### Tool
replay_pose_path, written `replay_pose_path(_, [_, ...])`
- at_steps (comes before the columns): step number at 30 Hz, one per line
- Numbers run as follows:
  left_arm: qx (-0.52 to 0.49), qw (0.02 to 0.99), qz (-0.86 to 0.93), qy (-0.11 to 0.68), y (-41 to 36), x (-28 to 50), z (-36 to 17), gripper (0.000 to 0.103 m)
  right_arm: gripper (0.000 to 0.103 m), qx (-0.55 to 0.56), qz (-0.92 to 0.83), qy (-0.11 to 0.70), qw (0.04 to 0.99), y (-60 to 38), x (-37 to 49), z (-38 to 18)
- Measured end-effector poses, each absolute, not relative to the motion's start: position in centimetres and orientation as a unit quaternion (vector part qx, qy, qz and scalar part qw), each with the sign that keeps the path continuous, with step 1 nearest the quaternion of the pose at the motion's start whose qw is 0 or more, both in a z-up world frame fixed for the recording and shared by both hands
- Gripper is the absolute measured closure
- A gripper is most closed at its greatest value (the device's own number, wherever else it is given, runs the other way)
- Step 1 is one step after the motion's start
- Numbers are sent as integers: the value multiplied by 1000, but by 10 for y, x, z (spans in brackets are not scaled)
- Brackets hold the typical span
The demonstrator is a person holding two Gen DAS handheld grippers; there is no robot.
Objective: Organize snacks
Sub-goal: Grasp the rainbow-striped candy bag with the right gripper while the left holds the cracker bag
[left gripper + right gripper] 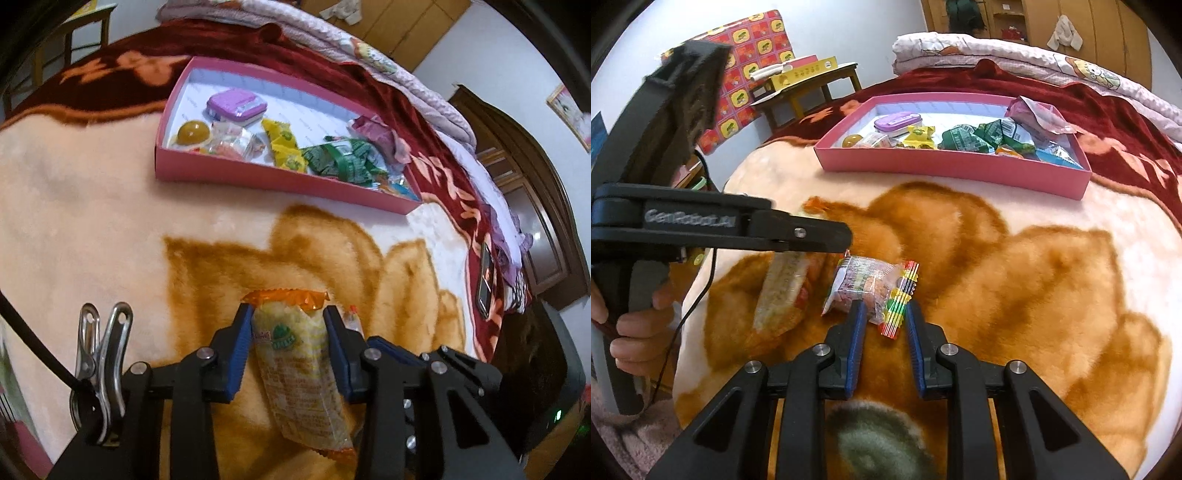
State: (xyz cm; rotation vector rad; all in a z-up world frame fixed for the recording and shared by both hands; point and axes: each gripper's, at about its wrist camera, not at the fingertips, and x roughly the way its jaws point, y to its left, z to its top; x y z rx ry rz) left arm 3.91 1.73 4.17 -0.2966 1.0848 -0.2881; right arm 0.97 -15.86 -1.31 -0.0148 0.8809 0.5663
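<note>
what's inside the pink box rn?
Pink cardboard box holds a purple tin, an amber round jelly cup, yellow wrapped sweets, green packets, a pink pouch. Anything beneath the pile is covered.

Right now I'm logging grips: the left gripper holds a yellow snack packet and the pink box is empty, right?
Not quite. The left gripper does hold the yellow snack packet, but the pink box already has several snacks in it, as the left wrist view shows.

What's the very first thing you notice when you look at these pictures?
The pink box full of bright snacks, far back on the fluffy orange blanket. Closer in, the left gripper pinches a long yellow snack packet, and the right gripper is shut on a clear candy bag with rainbow stripes.
</note>
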Motion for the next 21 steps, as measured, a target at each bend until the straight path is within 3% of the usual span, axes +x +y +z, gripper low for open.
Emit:
replay_pose_path(5, [-139,846,-139,496,23,35,51,64,58,4,271,416,868,-160,9,-9])
replay_pose_path(10, [-144,857,-128,479,34,32,60,64,46,13,274,414,868,-158,11,-5])
replay_pose_path(21, [-132,869,-114,463,42,33,64,64,46,-35,261,425,866,-130,18,-12])
